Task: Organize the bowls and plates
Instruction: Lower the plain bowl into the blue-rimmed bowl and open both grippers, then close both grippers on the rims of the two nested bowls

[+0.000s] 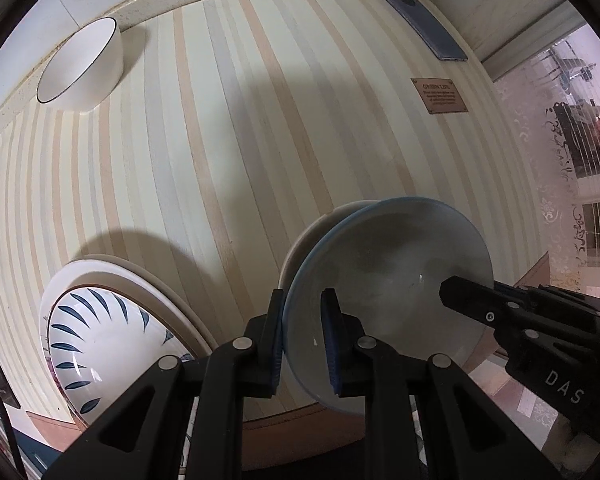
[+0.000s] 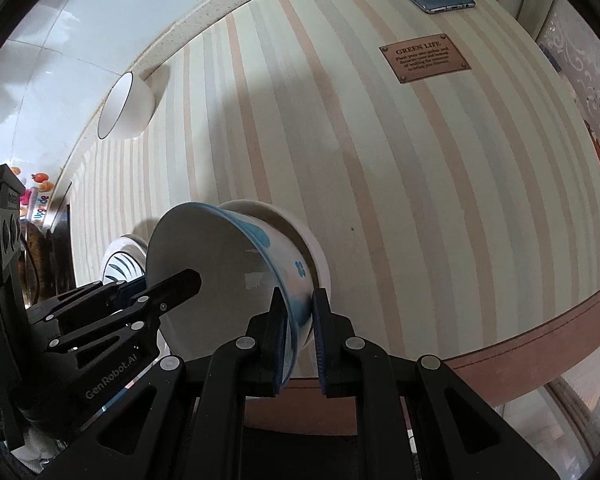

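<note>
A blue-rimmed bowl (image 1: 400, 272) with blue flowers on its outside (image 2: 220, 256) sits inside a white bowl (image 1: 324, 228) near the table's front edge. My left gripper (image 1: 304, 336) is shut on the blue bowl's left rim. My right gripper (image 2: 300, 328) is shut on its right rim, one finger inside, one outside. A leaf-patterned plate (image 1: 100, 344) on a larger white plate lies to the left. A white bowl with a dark rim (image 1: 80, 64) stands at the far left by the wall.
A blue phone (image 1: 424, 24) lies at the far right of the striped table (image 1: 240, 140). A brown "GREEN LIFE" label (image 2: 424, 58) is fixed near it. The table's brown front edge (image 2: 520, 344) curves close to me.
</note>
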